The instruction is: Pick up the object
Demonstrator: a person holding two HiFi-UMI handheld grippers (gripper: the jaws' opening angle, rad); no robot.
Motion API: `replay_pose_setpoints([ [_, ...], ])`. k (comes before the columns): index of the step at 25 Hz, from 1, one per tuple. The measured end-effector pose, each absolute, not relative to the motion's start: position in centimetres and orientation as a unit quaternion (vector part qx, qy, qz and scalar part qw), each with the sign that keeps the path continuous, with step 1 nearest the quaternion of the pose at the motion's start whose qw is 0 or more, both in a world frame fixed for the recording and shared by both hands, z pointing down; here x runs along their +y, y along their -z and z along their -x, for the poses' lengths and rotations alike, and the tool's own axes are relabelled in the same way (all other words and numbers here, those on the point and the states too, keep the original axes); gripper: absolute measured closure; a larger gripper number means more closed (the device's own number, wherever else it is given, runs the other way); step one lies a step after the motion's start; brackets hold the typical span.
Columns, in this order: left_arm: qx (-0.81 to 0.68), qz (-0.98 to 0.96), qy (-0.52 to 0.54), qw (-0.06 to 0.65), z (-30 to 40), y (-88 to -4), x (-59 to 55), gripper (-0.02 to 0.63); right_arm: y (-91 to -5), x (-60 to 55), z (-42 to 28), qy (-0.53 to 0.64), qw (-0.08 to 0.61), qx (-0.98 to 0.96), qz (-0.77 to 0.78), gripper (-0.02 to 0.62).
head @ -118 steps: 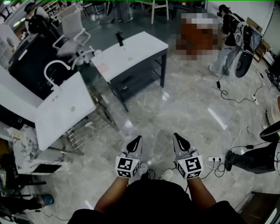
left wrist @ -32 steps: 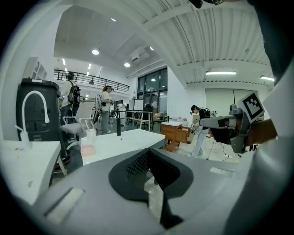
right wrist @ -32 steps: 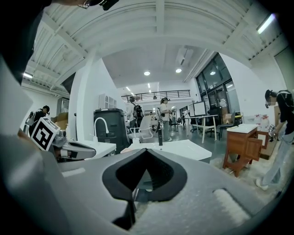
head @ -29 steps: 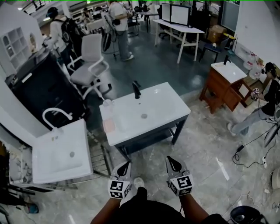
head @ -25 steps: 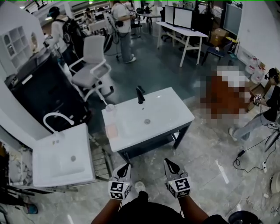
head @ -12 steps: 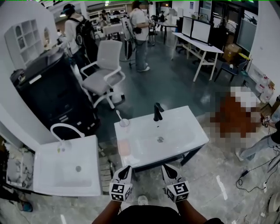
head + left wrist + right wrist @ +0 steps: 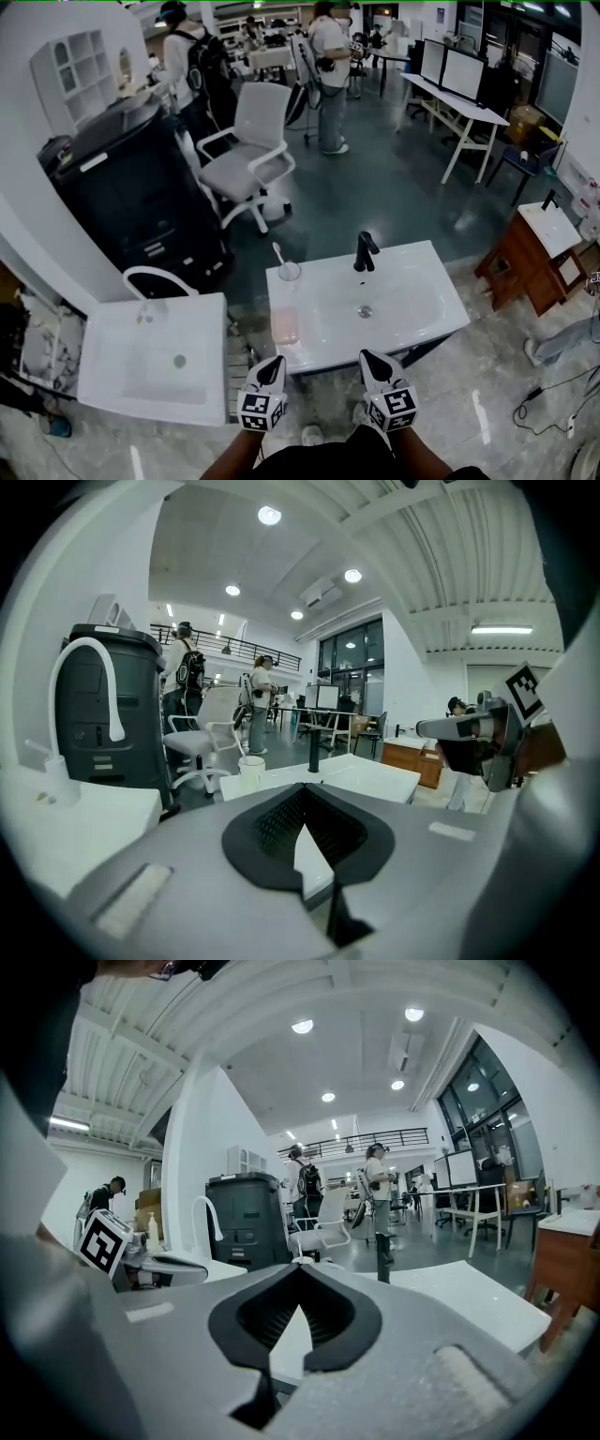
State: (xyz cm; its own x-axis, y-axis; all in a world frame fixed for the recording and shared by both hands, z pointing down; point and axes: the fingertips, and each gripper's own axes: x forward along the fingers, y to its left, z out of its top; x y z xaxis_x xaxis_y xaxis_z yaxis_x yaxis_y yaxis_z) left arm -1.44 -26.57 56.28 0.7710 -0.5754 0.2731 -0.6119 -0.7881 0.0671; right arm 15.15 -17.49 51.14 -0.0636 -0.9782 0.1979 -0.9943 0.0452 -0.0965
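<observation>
Both tongs are clenched, tips meeting, nothing between them: left tongs (image 7: 273, 367) and right tongs (image 7: 374, 363) are held side by side, apart, at the near edge of the white sink counter (image 7: 422, 291), pointing over it and touching nothing. The person's forearms are at the bottom edge, with marble floor (image 7: 487, 394) around. On the counter's near left part lies a pink flat piece (image 7: 284, 325). The drain (image 7: 365, 310) sits mid basin. On the far left corner stands a cup (image 7: 289, 272) with a toothbrush in it, and a black faucet (image 7: 364, 251) stands at the far edge. Cannot tell which of these is the object; all are beyond the tongs. Left of the counter is a second white basin (image 7: 122, 375) with a white curved tap (image 7: 155, 277). On the right is a wooden vanity (image 7: 534, 253). Farther off are a black cabinet (image 7: 141, 197), a white office chair (image 7: 248, 155), then standing people (image 7: 328, 75) and a white desk with monitors (image 7: 459, 84).
</observation>
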Motion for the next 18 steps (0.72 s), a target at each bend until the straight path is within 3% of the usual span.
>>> replay_pose_setpoints([
  [18, -0.425, -0.892, -0.124, 0.087, -3.3, -56.1, -31.3, 0.588, -51.1, -26.8, -22.4, -0.082, 0.059, -0.794, -0.599, 0.592],
])
